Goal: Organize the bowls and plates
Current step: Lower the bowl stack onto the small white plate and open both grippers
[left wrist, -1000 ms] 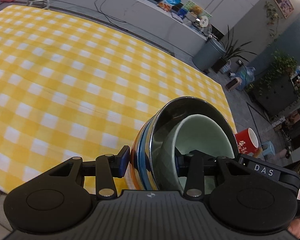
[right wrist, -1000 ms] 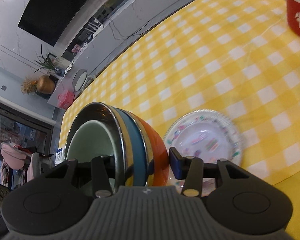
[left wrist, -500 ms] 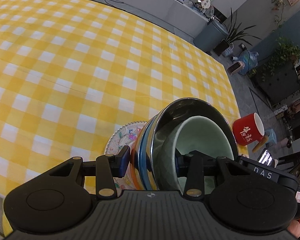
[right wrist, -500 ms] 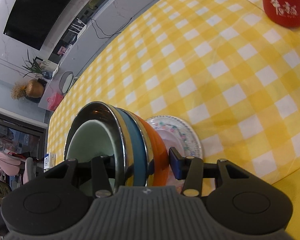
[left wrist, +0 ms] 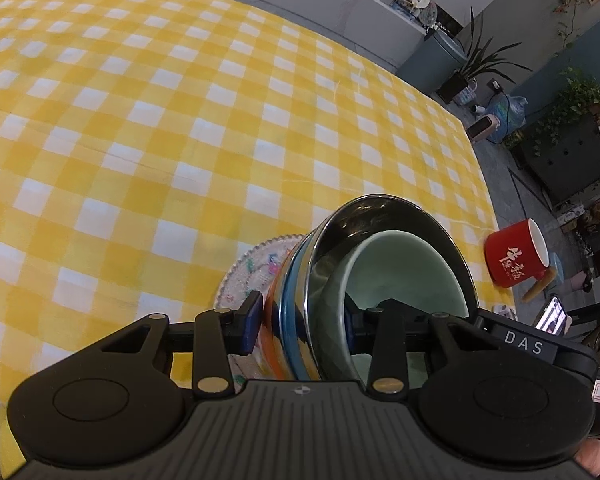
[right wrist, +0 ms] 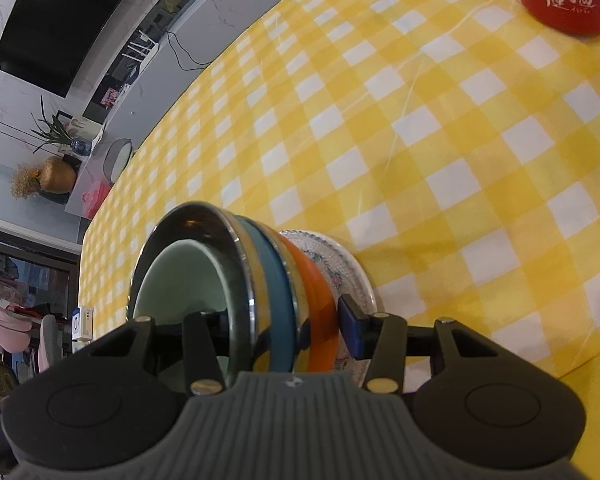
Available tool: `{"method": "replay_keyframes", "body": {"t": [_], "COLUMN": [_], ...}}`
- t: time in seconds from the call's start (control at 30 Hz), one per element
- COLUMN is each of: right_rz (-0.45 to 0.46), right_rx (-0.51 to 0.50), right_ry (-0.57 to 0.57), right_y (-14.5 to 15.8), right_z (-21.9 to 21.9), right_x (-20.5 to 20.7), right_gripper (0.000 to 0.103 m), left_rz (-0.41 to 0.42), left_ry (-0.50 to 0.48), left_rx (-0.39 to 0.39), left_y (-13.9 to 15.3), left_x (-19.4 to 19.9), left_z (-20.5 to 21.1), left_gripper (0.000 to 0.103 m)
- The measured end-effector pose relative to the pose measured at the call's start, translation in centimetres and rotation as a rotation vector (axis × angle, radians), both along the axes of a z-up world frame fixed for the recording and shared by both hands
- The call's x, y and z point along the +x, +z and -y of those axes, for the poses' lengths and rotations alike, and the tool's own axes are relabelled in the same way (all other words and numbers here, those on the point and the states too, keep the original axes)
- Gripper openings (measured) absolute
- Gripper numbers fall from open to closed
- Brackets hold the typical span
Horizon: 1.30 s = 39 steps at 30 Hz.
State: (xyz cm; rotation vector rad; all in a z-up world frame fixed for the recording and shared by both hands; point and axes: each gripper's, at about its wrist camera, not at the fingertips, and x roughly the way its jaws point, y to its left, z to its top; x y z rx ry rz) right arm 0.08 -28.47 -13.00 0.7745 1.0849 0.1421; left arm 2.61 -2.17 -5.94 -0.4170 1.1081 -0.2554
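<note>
A: How much room is there on the table (left wrist: 148, 120)?

B: In the left wrist view the checked cloth runs bare to the far edge and to the left. On the right, a red mug (left wrist: 514, 254) sits near the edge, and just beside it a phone (left wrist: 552, 316) shows.

A: And the bowls?

B: A nested stack (left wrist: 328, 292) is held between both tools, tilted on its side. From the outside in: orange, blue, steel, then a pale green bowl (left wrist: 400, 272) innermost. The left gripper (left wrist: 304, 326) is closed part-way over the stack's rim, one finger outside on the orange bowl, the other inside the green one.

A: The right side?

B: The right gripper (right wrist: 280, 330) pinches the opposite rim the same way, one finger inside, one outside against the orange wall.

A: What's under it?

B: A floral plate (right wrist: 348, 268) lies flat near the table's front edge. The orange base is right at it; I cannot tell whether they touch.
</note>
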Motion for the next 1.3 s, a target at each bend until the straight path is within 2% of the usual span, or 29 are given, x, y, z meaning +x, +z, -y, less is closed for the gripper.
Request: {"method": "replay_keyframes", "body": {"t": [0.17, 0.37, 0.4, 0.5, 0.63, 0.77, 0.9, 1.2, 1.3], "right_rz": [0.000, 0.045, 0.057, 0.089, 0.156, 0.215, 0.273, 0.452, 0.514], "right_rx": [0.014, -0.041, -0.058, -0.148, -0.240, -0.279, -0.314, -0.451, -0.513], "right_ry": [0.005, 0.019, 0.022, 0.016, 0.019, 0.023, 0.028, 0.044, 0.037], "right_y": [-0.3, 0.2, 0.4, 1.4, 2.6, 3.8, 5.2, 8.6, 9.4], "right_z": [-0.4, -0.8, -0.9, -1.1, -1.3, -1.7, -2.2, -4.4, -5.3], "right_x": [0.5, 0.3, 0.3, 0.1, -0.7, -1.7, -3.3, -8.2, -10.2], "right_gripper": [0.047, 0.049, 0.049, 0.060, 0.064, 0.065, 0.066, 0.068, 0.068], "left_rz": [0.007, 0.021, 0.023, 0.049, 0.126, 0.216, 0.320, 0.573, 0.619], "left_ry": [0.004, -0.004, -0.003, 0.005, -0.008, -0.032, -0.056, -0.071, -0.075], "left_rx": [0.006, 0.017, 0.021, 0.078, 0.140, 0.168, 0.233, 0.441, 0.530], "left_y": [0.2, 0.1, 0.1, 0.4, 1.9, 4.0, 6.0, 8.4, 8.2], "left_x": [0.2, 0.1, 0.1, -0.2, -0.9, -2.2, -4.2, -10.4, -12.0], "left_z": [-0.5, -0.2, -0.2, 0.1, 0.4, 0.5, 0.4, -0.7, -0.6], "left_gripper": [0.043, 0.044, 0.048, 0.061, 0.063, 0.064, 0.064, 0.064, 0.073]}}
